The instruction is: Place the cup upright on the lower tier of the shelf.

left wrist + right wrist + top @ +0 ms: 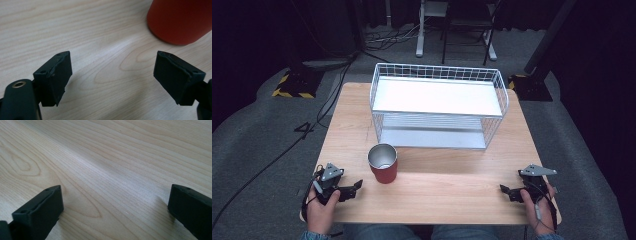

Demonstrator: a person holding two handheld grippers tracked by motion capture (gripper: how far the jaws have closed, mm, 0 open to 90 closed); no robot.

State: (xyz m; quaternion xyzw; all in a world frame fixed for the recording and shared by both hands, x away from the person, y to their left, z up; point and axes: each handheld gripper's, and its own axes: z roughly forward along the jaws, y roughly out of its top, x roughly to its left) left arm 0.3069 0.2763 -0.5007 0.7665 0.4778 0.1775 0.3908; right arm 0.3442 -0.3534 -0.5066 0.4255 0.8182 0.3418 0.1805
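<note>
A red cup (383, 163) with a silver inside stands upright on the wooden table (447, 195), in front of a white wire shelf rack (438, 105). My left gripper (356, 188) rests at the table's front left, open, jaws pointing right toward the cup, a short gap away. In the left gripper view the cup's red base (180, 21) sits beyond and right of the spread jaws. My right gripper (506, 192) lies at the front right, open, pointing left over bare wood (112, 170).
The two-tier rack takes up the back half of the table. Dark floor with cables (287, 145) surrounds the table, and stand bases (297, 82) sit behind it on both sides. Bare wood lies between the two grippers.
</note>
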